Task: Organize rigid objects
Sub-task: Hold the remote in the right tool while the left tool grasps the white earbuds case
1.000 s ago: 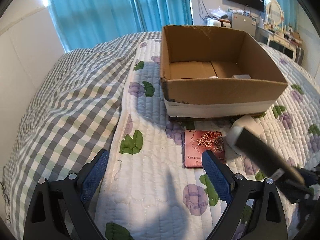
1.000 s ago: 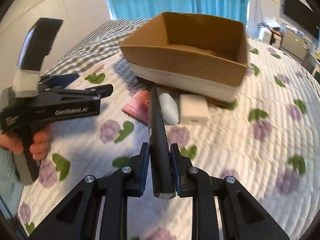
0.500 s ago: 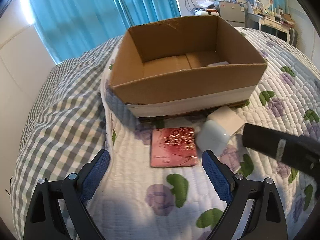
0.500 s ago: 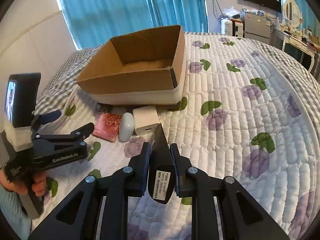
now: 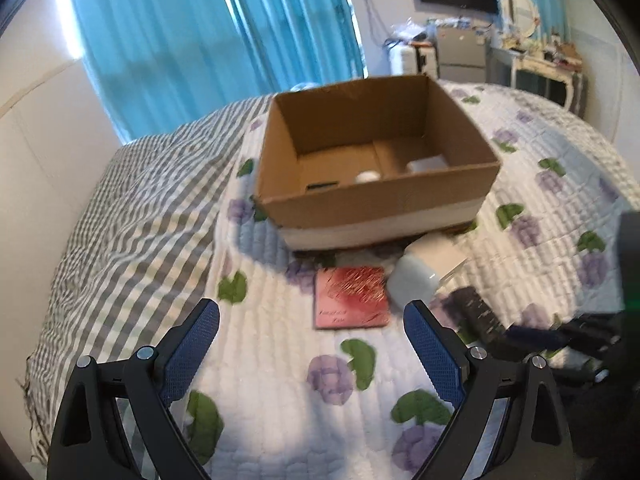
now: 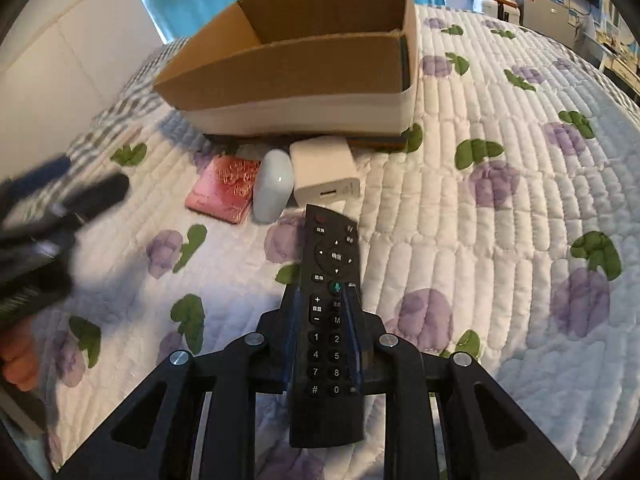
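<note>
Right gripper (image 6: 325, 312) has rolled the remote (image 6: 329, 320) from edge-on to buttons-up, still clamped at mid-length, nose toward the cardboard box (image 6: 296, 76) ahead. Likely next: carry it in. Left gripper (image 5: 312, 344) stays wide and empty, red card (image 5: 350, 298) just ahead.

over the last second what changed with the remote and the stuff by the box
The remote has turned in the right gripper, from edge-on to buttons up, still clamped. The left gripper stays open and empty. The red card, white mouse, charger and cardboard box stayed put.
</note>
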Tool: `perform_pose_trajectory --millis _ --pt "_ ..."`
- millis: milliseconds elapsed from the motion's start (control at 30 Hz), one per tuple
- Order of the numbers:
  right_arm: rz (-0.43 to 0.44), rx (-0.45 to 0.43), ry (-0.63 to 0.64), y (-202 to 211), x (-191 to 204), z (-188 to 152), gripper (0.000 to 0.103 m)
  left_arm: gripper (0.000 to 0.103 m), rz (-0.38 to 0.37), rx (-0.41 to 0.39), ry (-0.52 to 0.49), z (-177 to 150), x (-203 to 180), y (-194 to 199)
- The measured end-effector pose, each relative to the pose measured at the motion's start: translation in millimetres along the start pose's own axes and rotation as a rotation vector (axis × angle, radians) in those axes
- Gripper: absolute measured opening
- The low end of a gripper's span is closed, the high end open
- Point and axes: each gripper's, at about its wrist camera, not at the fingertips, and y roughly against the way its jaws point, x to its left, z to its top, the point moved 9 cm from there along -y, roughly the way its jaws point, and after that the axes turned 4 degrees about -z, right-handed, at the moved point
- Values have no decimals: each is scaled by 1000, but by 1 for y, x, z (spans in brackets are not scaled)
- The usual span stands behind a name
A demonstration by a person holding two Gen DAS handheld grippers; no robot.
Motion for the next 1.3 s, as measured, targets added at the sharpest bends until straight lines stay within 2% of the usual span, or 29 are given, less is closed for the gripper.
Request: perform_pose_trajectory --millis 100,267,333,367,400,467,533,633,767,833,933,1000,1067,1167,1233,1267,1300 --pt "-19 11 9 -2 1 -4 22 95 -25 -1 -17 6 -11 -11" --pt "5 31 -41 -8 -5 -3 26 95 -33 41 -32 4 -22 -38" --pt "-2 34 -61 -11 -9 -2 38 95 -37 59 -31 0 -23 -46" --pt "-22 46 -66 -13 -11 -2 53 95 -35 68 -28 -3 -23 -50" --pt "-44 73 -76 -18 -15 -6 54 95 -34 75 -24 -5 -22 -53" --pt "-31 77 -85 -20 -15 -7 54 95 -41 85 -16 -8 -21 -58" --pt "-36 80 -85 -21 -15 -7 42 95 -49 98 -10 -10 -22 -62" --pt "-39 60 -88 -16 -16 -3 42 95 -58 109 -12 -9 -27 -66" --pt "-102 -63 -132 12 -35 21 41 95 -85 113 -8 -6 -36 -71" --pt "-145 -87 -137 19 -46 36 41 95 -93 122 -14 -6 -44 -80" --pt "-137 -94 -171 17 -52 46 40 93 -109 138 -32 -9 -55 -93" --pt "-136 -92 -178 11 -49 49 40 80 -146 129 -29 -8 -60 -95" --pt "-140 -84 -168 8 -52 46 40 75 -177 124 -27 -6 -65 -96" --pt "-147 -81 -156 5 -48 46 40 75 -199 139 -52 -9 -71 -101" --pt "-139 -82 -153 6 -46 45 40 70 -226 149 -50 -12 -72 -102" --pt "-136 -82 -152 7 -45 44 40 59 -253 154 -45 -13 -74 -102" --pt "-135 -81 -150 7 -45 43 40 43 -298 160 -37 -13 -77 -100"
